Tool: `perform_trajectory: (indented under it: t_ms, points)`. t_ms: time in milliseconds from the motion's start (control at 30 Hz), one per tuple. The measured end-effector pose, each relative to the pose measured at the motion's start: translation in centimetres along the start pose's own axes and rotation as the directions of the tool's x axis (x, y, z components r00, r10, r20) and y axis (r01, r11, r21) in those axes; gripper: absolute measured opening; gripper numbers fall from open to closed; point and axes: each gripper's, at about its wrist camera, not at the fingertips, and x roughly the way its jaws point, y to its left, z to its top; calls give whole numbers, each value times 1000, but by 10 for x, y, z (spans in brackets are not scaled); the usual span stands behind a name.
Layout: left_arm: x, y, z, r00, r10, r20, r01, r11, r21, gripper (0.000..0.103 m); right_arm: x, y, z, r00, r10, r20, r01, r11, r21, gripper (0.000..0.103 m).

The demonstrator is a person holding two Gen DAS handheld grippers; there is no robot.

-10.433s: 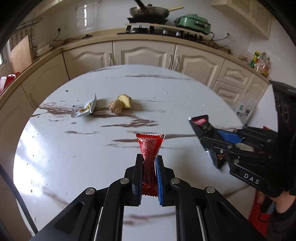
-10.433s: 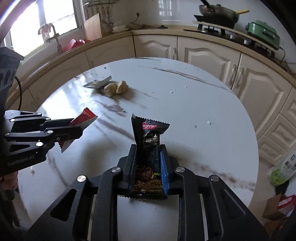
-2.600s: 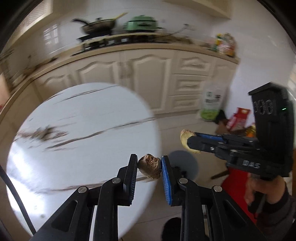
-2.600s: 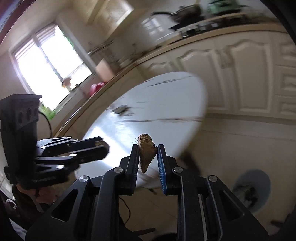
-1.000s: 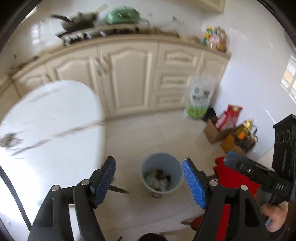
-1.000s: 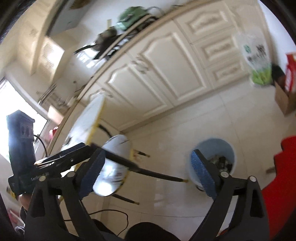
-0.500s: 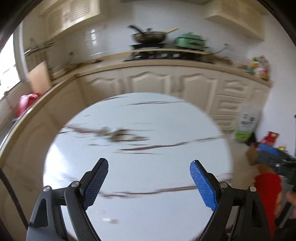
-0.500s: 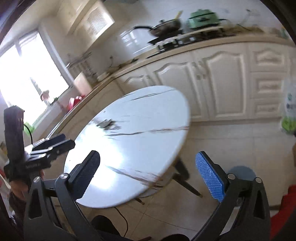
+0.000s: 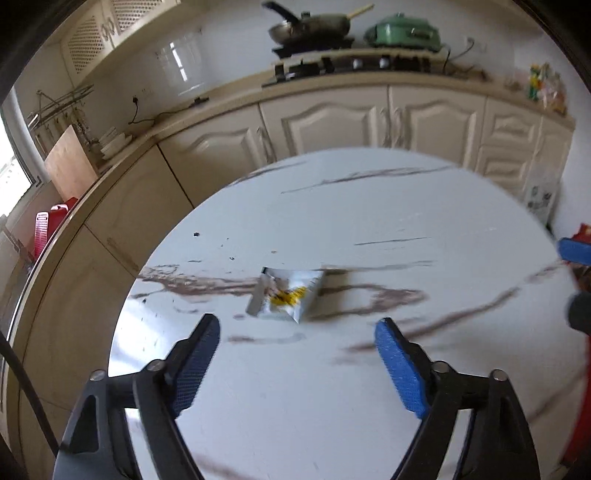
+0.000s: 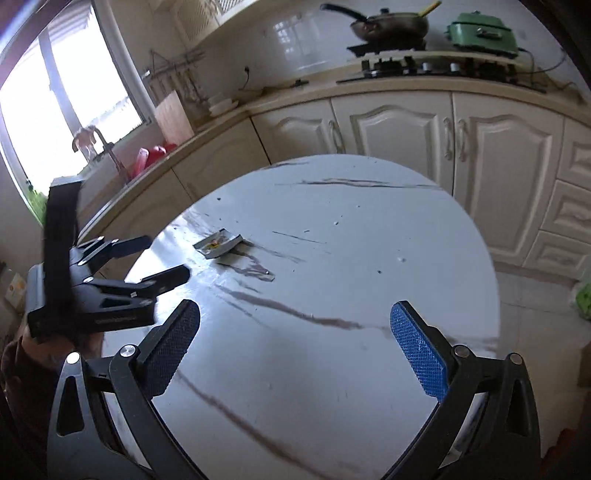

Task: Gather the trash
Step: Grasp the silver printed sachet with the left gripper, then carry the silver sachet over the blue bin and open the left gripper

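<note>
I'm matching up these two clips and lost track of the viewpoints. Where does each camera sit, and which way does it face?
Left wrist: on the left gripper, looking along its open fingers across the round table at the silver wrapper; the right gripper's blue pad shows at the right edge.
Right wrist: on the right gripper, facing across the table toward the counter; the left gripper and its holder's hand show at left.
Shared: table, wrapper, wok, green cooker.
</note>
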Motion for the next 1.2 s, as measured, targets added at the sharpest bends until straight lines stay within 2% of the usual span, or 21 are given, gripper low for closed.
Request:
perform_trajectory:
  t_ms: [100, 167, 300, 333, 367, 433, 500, 633, 733, 933, 1100, 1200]
  points:
    - [38, 7, 12, 999, 6, -35, -6, 1000, -3, 73, 21, -1, 9, 1000, -1, -25, 1, 1000, -10, 103]
    - [66, 17, 23, 998, -3, -58, 2, 1000, -12, 66, 31, -2, 12, 999, 5, -35, -6, 1000, -13, 103]
    - [100, 11, 39, 999, -24, -46, 24, 1000, -20, 65, 40, -4, 16, 999, 18, -42, -19, 1000, -19, 103]
    - [105, 12, 42, 998, -37, -48, 36, 999, -32, 61, 41, -5, 16, 999, 20, -41, -21, 1000, -19, 103]
    - [109, 13, 44, 997, -63, -42, 61, 997, -45, 51, 41, -5, 15, 999, 24, -40, -25, 1000, -18, 103]
    - [114, 16, 44, 994, -97, -41, 94, 993, -75, 42, 39, -9, 14, 999, 26, -41, -26, 1000, -12, 103]
    - [116, 17, 44, 988, -145, -46, 141, 986, -88, 13, 35, -11, 12, 999, 27, -37, -27, 1000, -2, 103]
    - [115, 18, 40, 990, -130, -58, 124, 987, -104, 10, 23, -20, 5, 999, 25, -30, -24, 999, 26, 103]
    - [92, 14, 38, 987, -155, -34, 151, 982, -116, 10, 11, -28, -3, 999, 21, -28, -20, 999, 39, 103]
    - [17, -30, 36, 983, -175, 50, 178, 981, -72, 10, -29, -52, -23, 1000, 23, 12, -24, 996, 91, 103]
    - [-53, -94, 30, 967, -234, 106, 236, 972, -6, 10, -86, -87, -50, 997, 2, 74, -12, 990, 140, 103]
    - [-78, -141, 19, 952, -283, 113, 280, 959, 43, 10, -118, -113, -70, 994, -30, 101, 13, 986, 167, 103]
